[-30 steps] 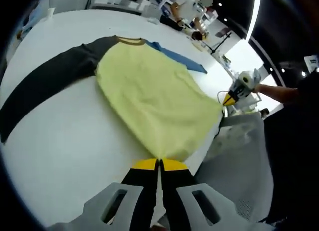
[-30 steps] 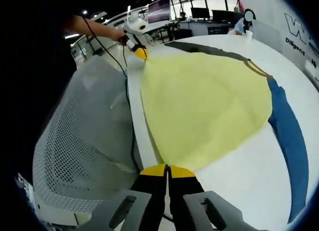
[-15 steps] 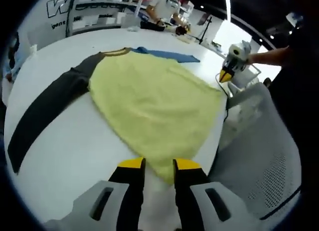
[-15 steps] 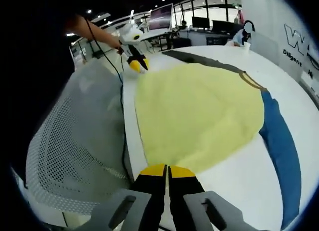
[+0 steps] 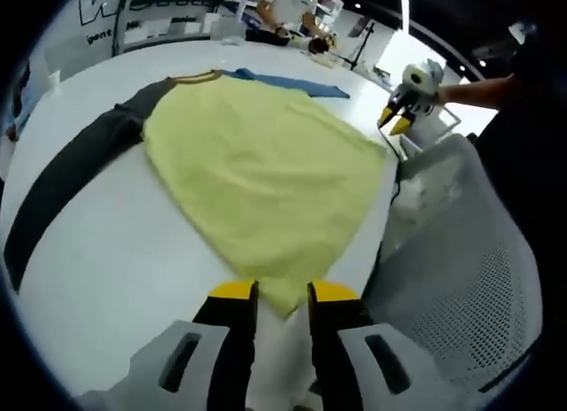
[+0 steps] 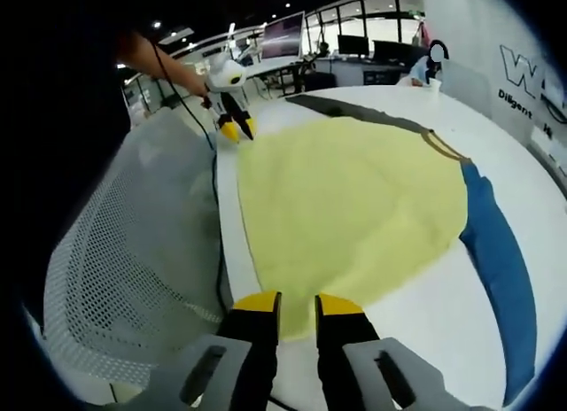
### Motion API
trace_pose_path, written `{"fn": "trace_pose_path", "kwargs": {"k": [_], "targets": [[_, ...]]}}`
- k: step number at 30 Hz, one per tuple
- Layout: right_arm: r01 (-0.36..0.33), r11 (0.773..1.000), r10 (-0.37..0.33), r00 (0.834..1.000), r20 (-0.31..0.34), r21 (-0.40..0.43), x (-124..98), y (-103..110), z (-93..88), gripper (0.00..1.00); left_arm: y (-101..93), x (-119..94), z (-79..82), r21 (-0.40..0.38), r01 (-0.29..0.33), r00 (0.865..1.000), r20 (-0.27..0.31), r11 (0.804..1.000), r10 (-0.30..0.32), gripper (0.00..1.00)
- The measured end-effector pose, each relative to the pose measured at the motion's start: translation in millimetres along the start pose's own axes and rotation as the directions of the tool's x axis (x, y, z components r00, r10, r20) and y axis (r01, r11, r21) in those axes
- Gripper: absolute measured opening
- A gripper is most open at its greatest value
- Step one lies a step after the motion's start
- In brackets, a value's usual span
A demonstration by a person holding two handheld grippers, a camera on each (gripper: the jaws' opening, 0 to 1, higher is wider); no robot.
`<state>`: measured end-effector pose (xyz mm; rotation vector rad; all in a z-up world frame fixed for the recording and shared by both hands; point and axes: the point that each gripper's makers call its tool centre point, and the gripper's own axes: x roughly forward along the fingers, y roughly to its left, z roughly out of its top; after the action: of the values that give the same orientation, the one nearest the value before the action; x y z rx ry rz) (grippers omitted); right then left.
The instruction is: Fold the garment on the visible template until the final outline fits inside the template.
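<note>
Both the left gripper (image 5: 271,291) and right gripper (image 6: 298,302) have apparently let go of the garment's (image 5: 266,172) hem, jaws now parted.

The left gripper (image 5: 272,291) has two black jaws capped with yellow tips, each jaw rising from a pale grey moulded base with a slot-shaped opening. The right gripper (image 6: 298,303) is built the same way: black jaws, yellow tips, grey slotted bases. Seen from across the table, each tool has a rounded white body. A thin black cable (image 6: 214,198) trails from the left one. The person wears dark clothing (image 5: 532,119).
</note>
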<state>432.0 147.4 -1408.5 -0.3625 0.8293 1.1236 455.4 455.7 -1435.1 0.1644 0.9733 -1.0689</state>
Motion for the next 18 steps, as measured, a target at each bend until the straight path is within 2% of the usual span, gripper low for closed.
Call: {"fn": "trace_pose_path", "kwargs": {"k": [11, 18], "targets": [[-0.030, 0.999, 0.032, 0.998, -0.046, 0.037, 20.3, 12.1, -19.4, 0.10, -4.2, 0.8, -3.9, -0.030, 0.022, 1.000, -0.018, 0.999, -0.022, 0.20], [-0.036, 0.998, 0.040, 0.995, -0.096, 0.047, 20.4, 17.0, -37.3, 0.08, -3.8, 1.2, -3.5, -0.049, 0.027, 1.000, -0.010, 0.998, -0.027, 0.22]]}}
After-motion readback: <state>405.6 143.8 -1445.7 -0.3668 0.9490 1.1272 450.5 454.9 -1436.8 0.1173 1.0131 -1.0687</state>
